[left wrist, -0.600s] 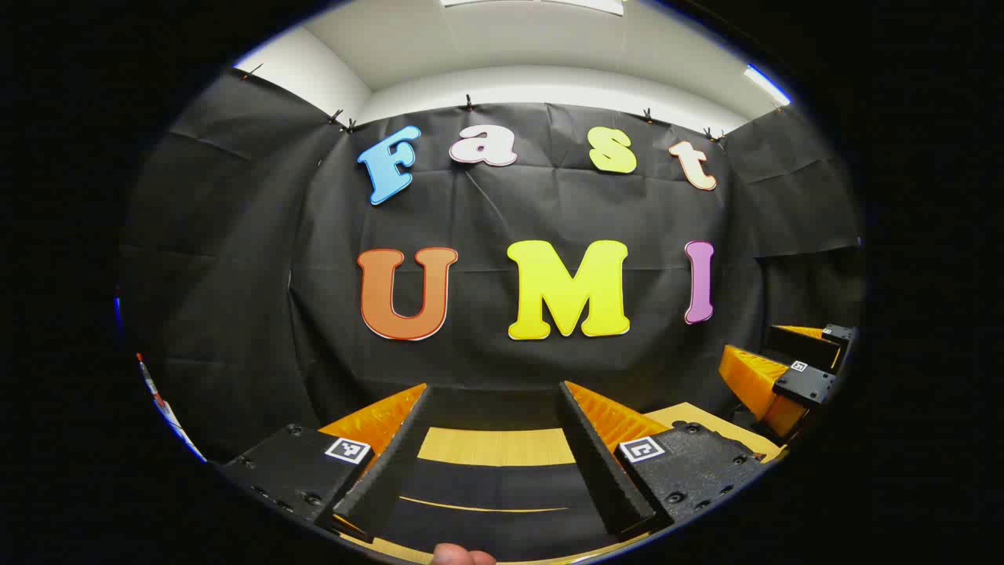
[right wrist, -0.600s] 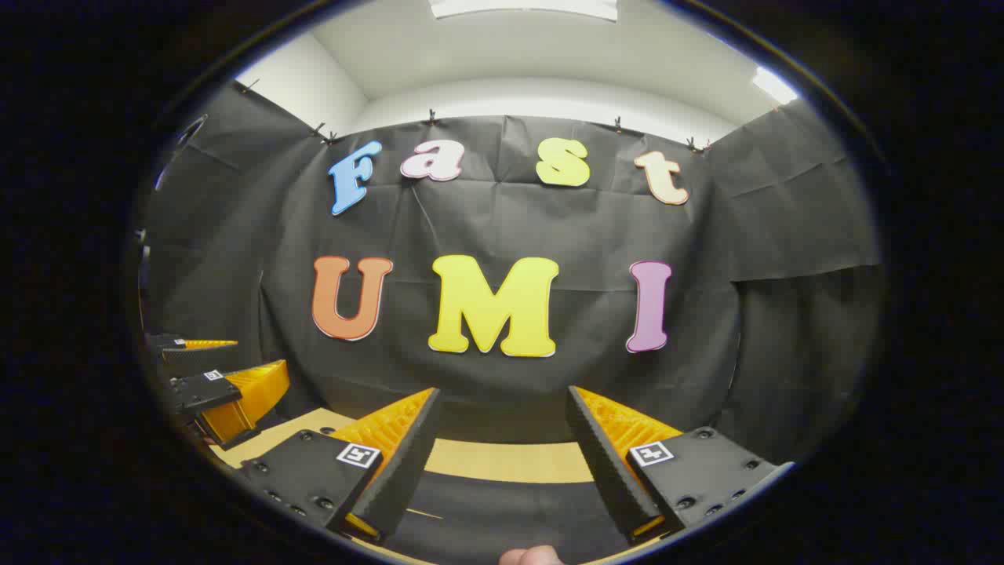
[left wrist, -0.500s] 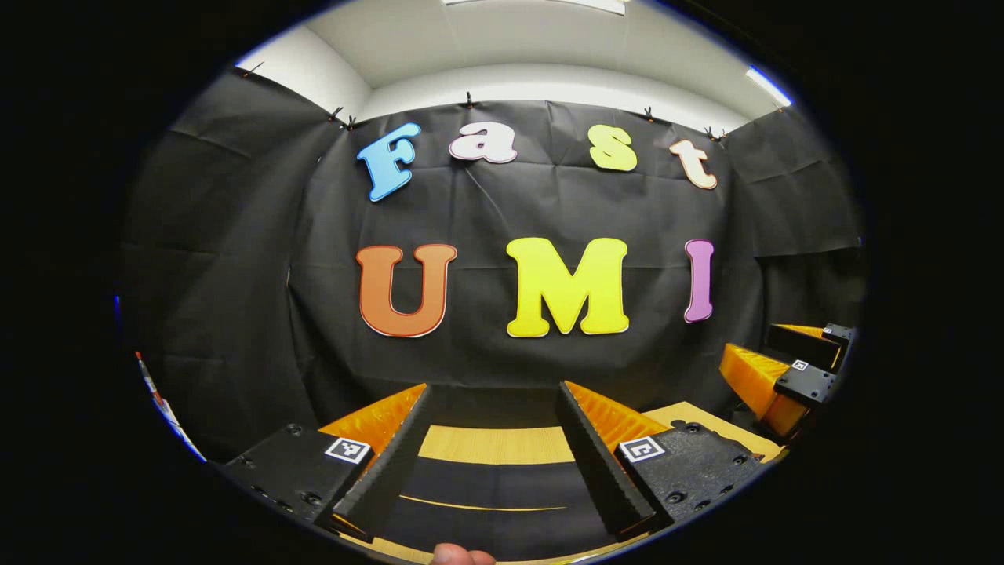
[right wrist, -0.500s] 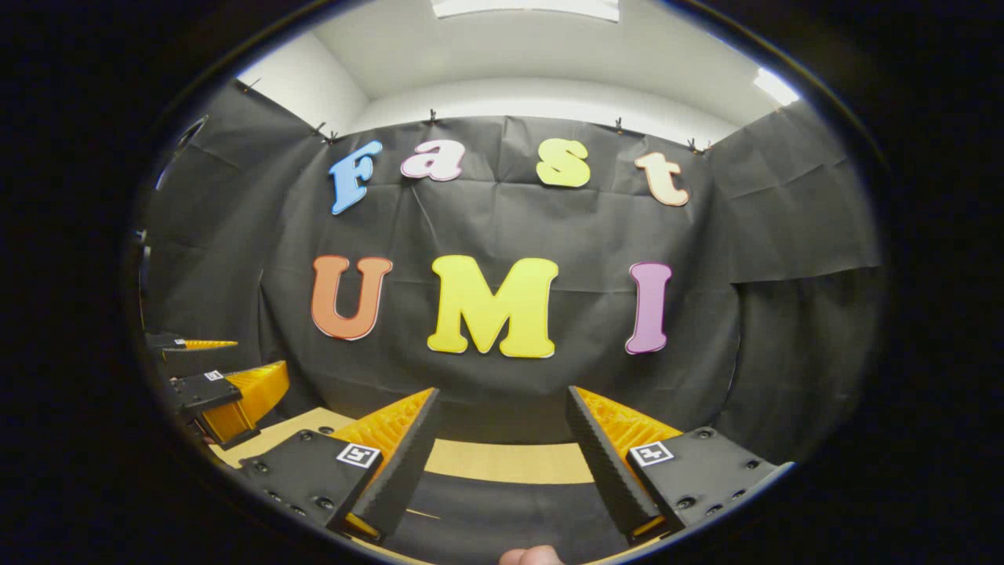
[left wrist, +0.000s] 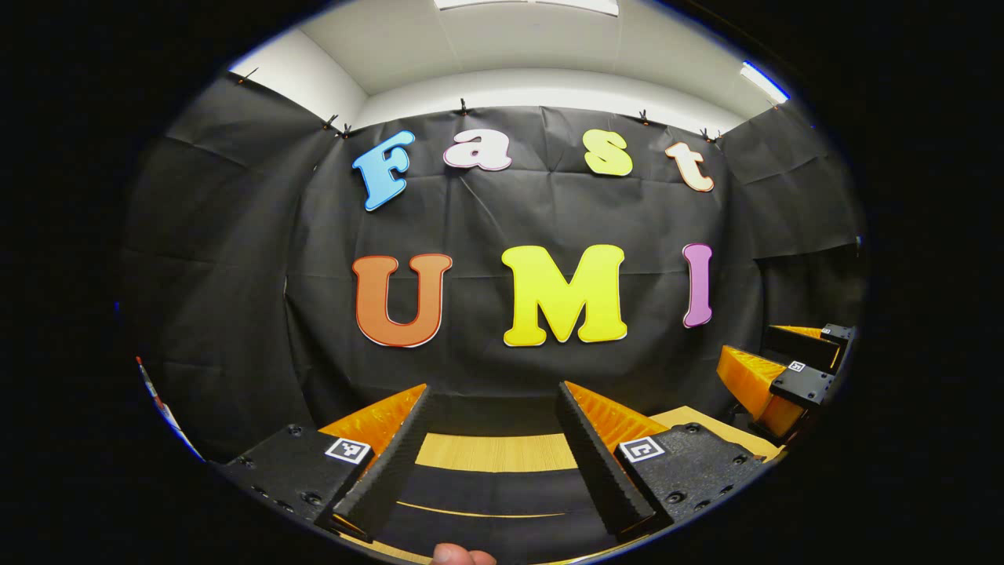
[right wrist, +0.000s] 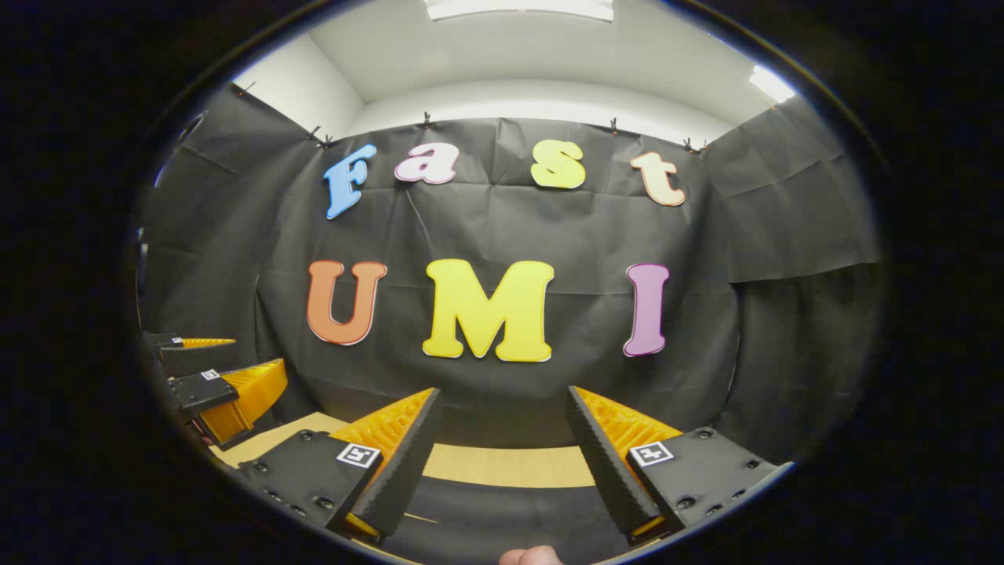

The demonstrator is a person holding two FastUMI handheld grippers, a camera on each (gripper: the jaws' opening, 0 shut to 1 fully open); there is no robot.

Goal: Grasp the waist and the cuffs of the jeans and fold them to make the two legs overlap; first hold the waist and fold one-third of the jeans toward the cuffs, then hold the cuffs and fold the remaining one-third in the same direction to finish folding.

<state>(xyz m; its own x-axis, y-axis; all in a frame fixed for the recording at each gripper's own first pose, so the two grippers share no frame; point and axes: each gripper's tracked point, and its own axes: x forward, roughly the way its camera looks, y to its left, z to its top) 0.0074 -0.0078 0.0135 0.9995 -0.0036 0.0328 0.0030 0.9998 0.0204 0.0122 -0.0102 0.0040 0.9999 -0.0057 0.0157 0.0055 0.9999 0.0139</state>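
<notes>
- At the foot of the left gripper view, the left gripper (left wrist: 492, 408) is seen with its two fingers held well apart and nothing between them; a fingertip (left wrist: 461, 555) of the person's hand is glimpsed at 6 o'clock.
- At the foot of the right gripper view, the right gripper (right wrist: 502, 410) is likewise held spread and empty, with another fingertip (right wrist: 530, 555) at 6 o'clock.
- Each tool is caught by the other's camera: the right one at about 4 o'clock in the left gripper view, the left one at about 8 o'clock in the right gripper view, so the pair are judged to be held side by side and level.
- Below and between the fingers, a dark cloth, taken to be the jeans (left wrist: 486, 514), is laid flat on a pale wooden table (left wrist: 494, 451); whether waist or cuffs lie nearest cannot be told.
- Beyond the table's far edge, the booth's black cloth wall (left wrist: 235, 275) is faced squarely, with a white ceiling (left wrist: 510, 39) and a strip light at 12 o'clock.
- No fold can be made out and no cloth is gripped; the task is judged to stand at its very start, with the leg overlap and both one-third folds all left to do.
- The garment is placed under the tools and toward 6 o'clock, so a downward tilt is judged necessary before any grasp.
</notes>
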